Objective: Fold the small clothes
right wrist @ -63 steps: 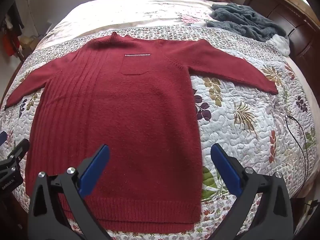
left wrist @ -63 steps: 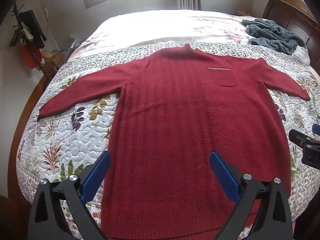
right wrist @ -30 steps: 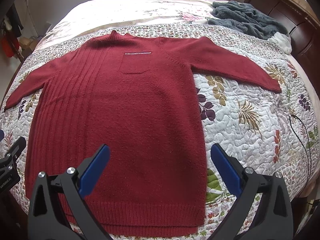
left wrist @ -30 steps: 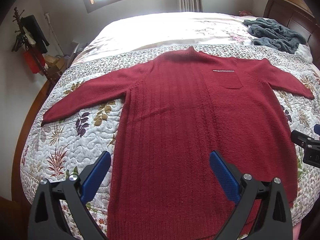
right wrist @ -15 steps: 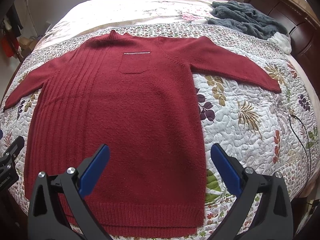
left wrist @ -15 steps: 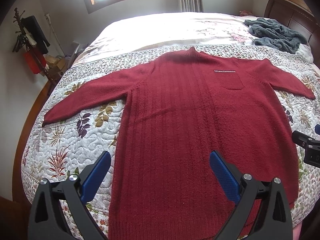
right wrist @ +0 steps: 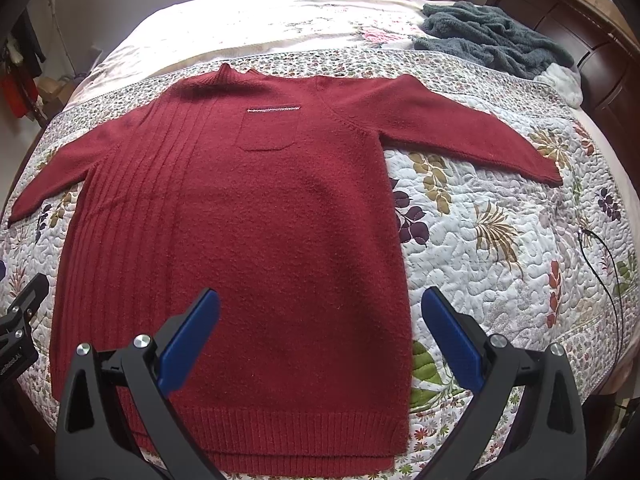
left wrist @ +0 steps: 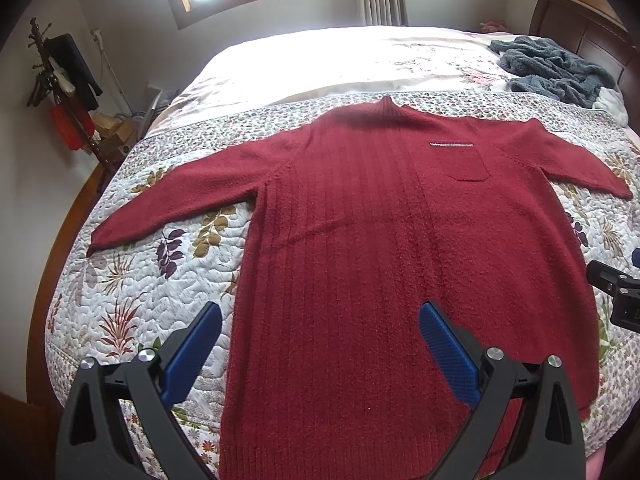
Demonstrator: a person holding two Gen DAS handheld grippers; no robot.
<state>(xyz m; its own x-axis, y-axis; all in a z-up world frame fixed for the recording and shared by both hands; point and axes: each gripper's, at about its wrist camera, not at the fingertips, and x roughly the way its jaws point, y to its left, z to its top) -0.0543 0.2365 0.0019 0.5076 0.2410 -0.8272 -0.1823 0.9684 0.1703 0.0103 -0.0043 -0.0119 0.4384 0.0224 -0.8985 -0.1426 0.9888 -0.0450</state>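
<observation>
Nothing folded yet: dark red knit sweater w/ chest pocket lies flat, sleeves spread, on the floral quilted bed, while left gripper & right gripper hover near its hem, fingers spread wide, empty.

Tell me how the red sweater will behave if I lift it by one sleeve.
The red sweater is a soft knit lying flat, so it will probably droop. Its long body looks fairly heavy and may drag across the quilt.

Only partly legible white lettering, perhaps "RobotAI", shows on the left hand-held gripper.
</observation>
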